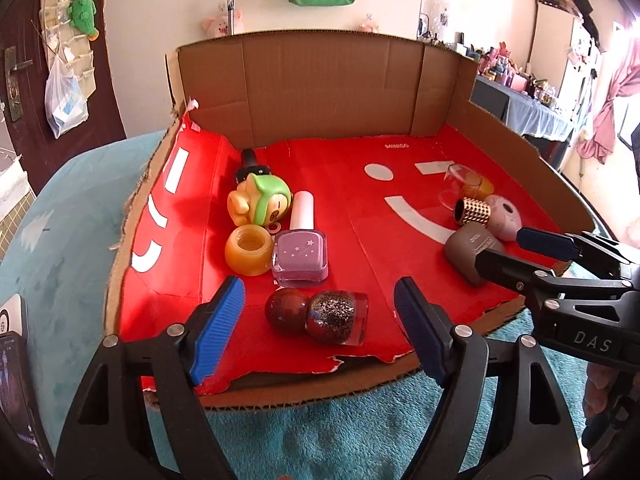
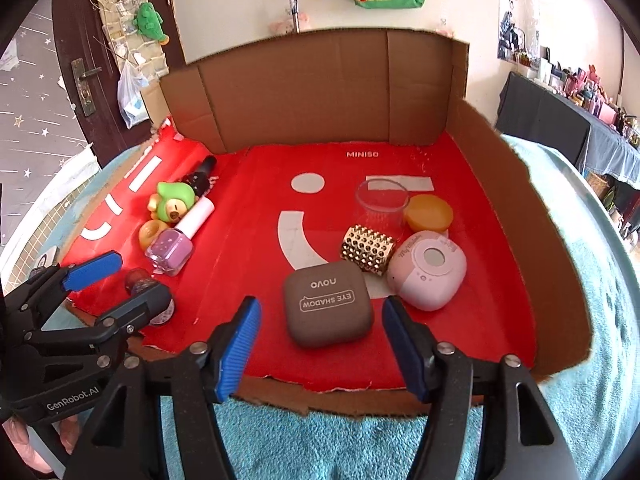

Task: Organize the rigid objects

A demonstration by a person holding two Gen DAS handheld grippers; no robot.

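the left gripper (image 1: 320, 312) is hovering with its jaws apart around a glitter nail polish bottle (image 1: 318, 317) lying on its side near the front edge of the red cardboard tray (image 1: 360, 216), pads not touching it. the right gripper (image 2: 320, 328) is standing open too, flanking a brown eye shadow case (image 2: 328, 304) without pressing it. a lilac polish bottle (image 1: 301, 250) is lying just behind the glitter one, beside an amber jar (image 1: 249, 250) and a green toy (image 1: 260, 200).

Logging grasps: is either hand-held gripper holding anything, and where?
Nothing held. Left hand-held gripper open around the glitter bottle; right hand-held gripper open around the eyeshadow case.
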